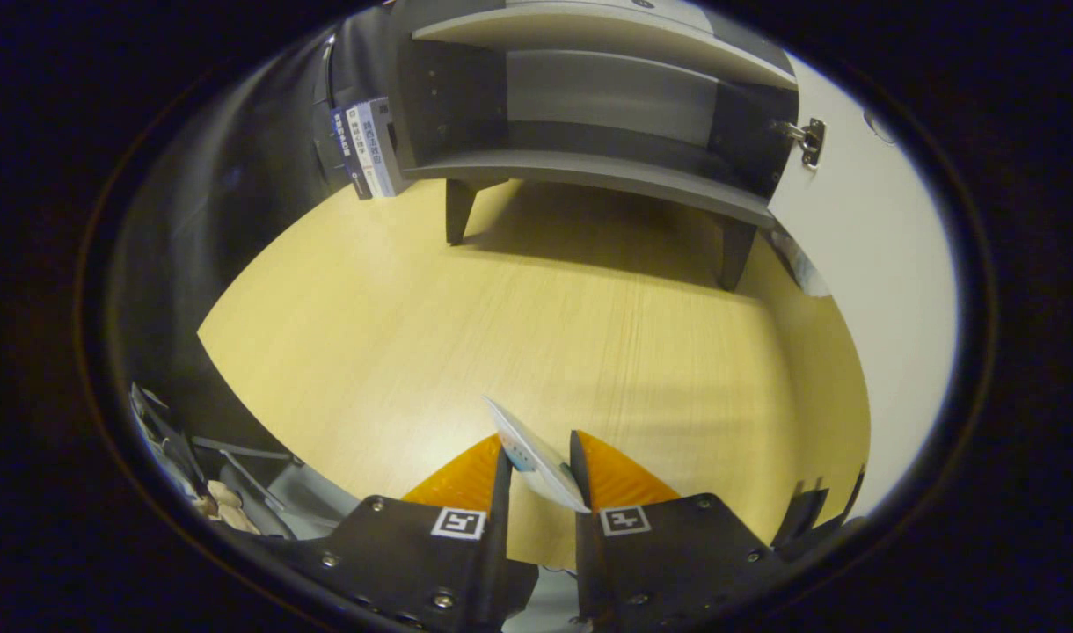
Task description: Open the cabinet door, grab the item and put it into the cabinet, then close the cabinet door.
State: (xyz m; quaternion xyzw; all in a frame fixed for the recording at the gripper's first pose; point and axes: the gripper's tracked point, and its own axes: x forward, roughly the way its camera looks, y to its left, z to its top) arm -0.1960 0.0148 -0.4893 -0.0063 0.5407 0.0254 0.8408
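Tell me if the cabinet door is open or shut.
Open. The door is swung out beside the cabinet, its hinge exposed and the shelf inside visible. The tool holds a thin item.

one cabinet (589, 114), three books (369, 145), one card (536, 457)

black gripper (538, 470) body with silver screws, a square black-and-white marker on each side

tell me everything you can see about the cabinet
The cabinet is a small grey unit on dark tapered legs, standing on the wooden table well beyond the gripper. Its pale door is swung open on a metal hinge. Two shelves show, both bare. Books stand against its side.
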